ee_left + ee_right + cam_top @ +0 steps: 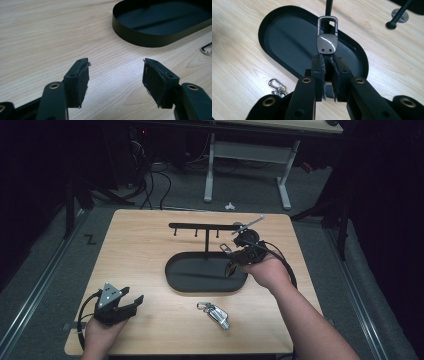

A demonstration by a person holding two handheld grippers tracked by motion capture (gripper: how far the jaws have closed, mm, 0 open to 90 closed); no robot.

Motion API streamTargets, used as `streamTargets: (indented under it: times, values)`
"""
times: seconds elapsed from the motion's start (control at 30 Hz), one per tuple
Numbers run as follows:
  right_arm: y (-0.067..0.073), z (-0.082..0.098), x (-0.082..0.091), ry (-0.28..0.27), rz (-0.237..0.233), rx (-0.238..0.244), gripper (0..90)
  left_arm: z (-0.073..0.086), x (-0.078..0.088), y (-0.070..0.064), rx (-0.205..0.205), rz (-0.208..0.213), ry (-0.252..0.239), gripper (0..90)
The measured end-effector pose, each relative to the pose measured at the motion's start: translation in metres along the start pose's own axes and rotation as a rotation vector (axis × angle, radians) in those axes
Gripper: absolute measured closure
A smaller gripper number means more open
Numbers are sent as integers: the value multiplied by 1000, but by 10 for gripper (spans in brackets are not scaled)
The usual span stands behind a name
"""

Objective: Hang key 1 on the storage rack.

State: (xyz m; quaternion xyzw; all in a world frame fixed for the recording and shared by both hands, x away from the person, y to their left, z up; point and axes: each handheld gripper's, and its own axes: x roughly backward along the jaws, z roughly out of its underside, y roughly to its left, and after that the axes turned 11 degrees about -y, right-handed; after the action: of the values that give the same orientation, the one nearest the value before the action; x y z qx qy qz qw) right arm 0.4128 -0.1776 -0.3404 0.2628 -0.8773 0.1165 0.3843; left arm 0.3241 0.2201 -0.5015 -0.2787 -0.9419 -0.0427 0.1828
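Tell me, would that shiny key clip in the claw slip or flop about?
The key clip looks like polished metal, so probably stiff and a bit slippery. The right claw pinches only its lower end, so it might pivot.

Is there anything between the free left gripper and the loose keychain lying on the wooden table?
Nothing visible. The left gripper, jaws open, rests near the table's front-left corner; bare wooden tabletop lies between it and the silver metal keychain. The black oval tray sits farther back, off that path.
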Motion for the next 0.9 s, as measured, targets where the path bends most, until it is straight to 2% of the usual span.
streamTargets:
  times: [0.37, 0.63, 0.9]
  values:
    - [-2, -21, 5, -29, 21, 16, 814, 0, 0, 0, -8, 4, 4, 383]
    - [3, -35, -6, -32, 31, 26, 814, 0, 0, 0, -5, 8, 5, 380]
    - [6, -32, -20, -23, 43, 31, 814, 0, 0, -1, -13, 11, 7, 381]
